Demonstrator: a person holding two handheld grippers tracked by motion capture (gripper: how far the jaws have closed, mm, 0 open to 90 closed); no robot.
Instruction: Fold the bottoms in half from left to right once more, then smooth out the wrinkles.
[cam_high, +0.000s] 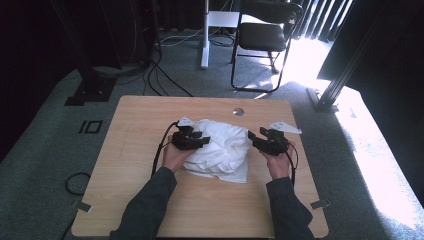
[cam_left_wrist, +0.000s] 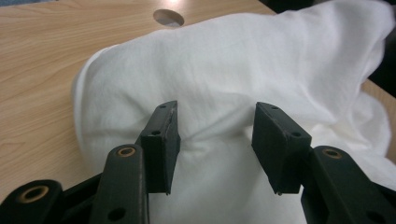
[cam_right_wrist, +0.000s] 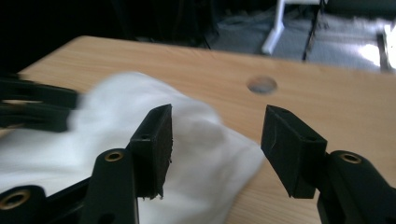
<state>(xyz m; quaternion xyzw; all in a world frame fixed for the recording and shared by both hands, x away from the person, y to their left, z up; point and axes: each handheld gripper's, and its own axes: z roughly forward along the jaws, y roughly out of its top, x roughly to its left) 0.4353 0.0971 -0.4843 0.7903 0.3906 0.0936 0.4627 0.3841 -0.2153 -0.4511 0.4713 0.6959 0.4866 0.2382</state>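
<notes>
Wooden table (cam_high: 150, 200), white cloth (cam_high: 220, 147) bunched mid-table. High view gives me both forearms flanking it; left gripper (cam_left_wrist: 217, 140) gapes over cloth, right gripper (cam_right_wrist: 217, 140) released beside its edge.

A: Sunlight comes in at upper right and burns out the floor (cam_high: 305, 60) by the chair (cam_high: 262, 35); the left stays black.
B: The table (cam_high: 145, 125) is evenly lit. In the right gripper view the cloth (cam_right_wrist: 140, 154) smears, probably motion blur.
A: The left gripper view is sharper, its far edge glaring.
</notes>
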